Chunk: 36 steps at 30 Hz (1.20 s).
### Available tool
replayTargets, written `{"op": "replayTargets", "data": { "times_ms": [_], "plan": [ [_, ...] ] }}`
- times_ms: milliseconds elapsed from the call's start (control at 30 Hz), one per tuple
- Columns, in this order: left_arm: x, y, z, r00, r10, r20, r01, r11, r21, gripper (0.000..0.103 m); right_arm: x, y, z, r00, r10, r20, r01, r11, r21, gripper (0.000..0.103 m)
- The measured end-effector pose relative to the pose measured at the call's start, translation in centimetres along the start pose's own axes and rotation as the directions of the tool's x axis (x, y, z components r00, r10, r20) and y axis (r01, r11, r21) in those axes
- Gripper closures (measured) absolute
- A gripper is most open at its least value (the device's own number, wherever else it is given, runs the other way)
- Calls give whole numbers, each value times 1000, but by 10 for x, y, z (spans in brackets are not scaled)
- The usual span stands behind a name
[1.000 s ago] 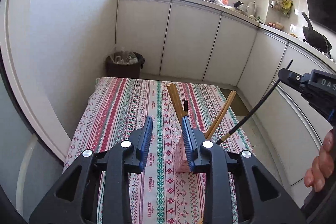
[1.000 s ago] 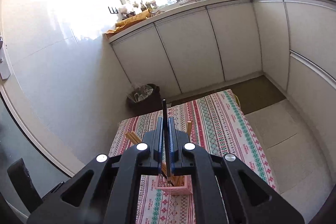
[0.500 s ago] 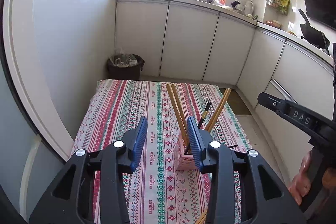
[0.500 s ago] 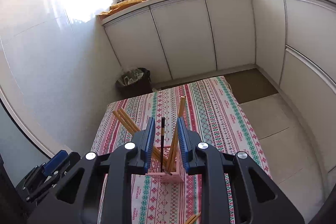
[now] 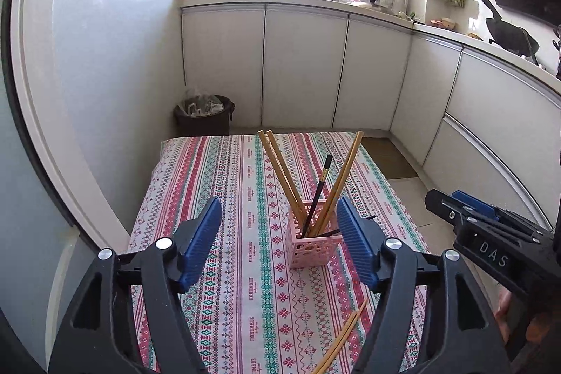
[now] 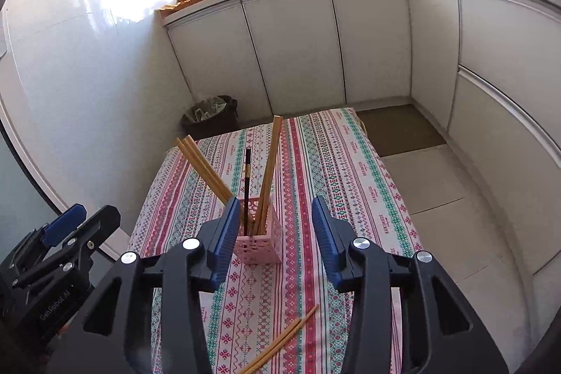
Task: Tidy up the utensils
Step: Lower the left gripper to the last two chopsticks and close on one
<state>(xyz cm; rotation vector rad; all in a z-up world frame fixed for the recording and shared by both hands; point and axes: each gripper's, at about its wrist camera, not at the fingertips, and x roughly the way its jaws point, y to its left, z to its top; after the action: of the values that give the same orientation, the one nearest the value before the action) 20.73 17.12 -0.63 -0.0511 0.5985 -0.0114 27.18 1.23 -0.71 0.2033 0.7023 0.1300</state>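
1. Left wrist view puts the pink holder (image 5: 313, 246) standing upright on the patterned tablecloth (image 5: 217, 177), near the middle of the table's width.
2. Inside the holder lean a pair of wooden chopsticks (image 5: 280, 174) tilting left, one wooden chopstick (image 5: 342, 179) tilting right, and a black chopstick (image 5: 318, 195) between them.
3. Nearer the cameras than the holder, two loose wooden chopsticks (image 5: 345, 335) lie flat on the cloth, side by side.
4. Left gripper (image 5: 278, 240) hovers on the near side of the holder with its blue pads spread wide apart and nothing between them except the view of the holder.
5. Right gripper (image 6: 271, 235) is likewise spread wide and holds nothing; its left pad overlaps the holder in its own view.
6. Beyond the holder, past the table's far edge, a dark bin (image 5: 204, 114) sits on the floor against white cabinets (image 5: 301, 69).
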Motion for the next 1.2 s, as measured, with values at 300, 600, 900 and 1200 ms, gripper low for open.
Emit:
{"op": "replayTargets", "data": {
  "times_ms": [300, 600, 900, 1200],
  "plan": [
    [-1, -10, -17, 998, 15, -54, -13, 999, 45, 16, -14, -22, -25, 999, -36, 12, 36, 998, 50, 21],
    [25, -29, -47, 972, 30, -233, 3, 990, 139, 7, -20, -69, -64, 989, -139, -50, 143, 985, 98, 9],
    [106, -66, -112, 812, 53, -582, 127, 956, 264, 7, -20, -147, -153, 939, -128, -320, 198, 960, 198, 9],
    [169, -78, -130, 679, 74, -730, 146, 961, 234, 8, -15, -160, -170, 933, -20, -359, 120, 959, 258, 9]
  ]
}}
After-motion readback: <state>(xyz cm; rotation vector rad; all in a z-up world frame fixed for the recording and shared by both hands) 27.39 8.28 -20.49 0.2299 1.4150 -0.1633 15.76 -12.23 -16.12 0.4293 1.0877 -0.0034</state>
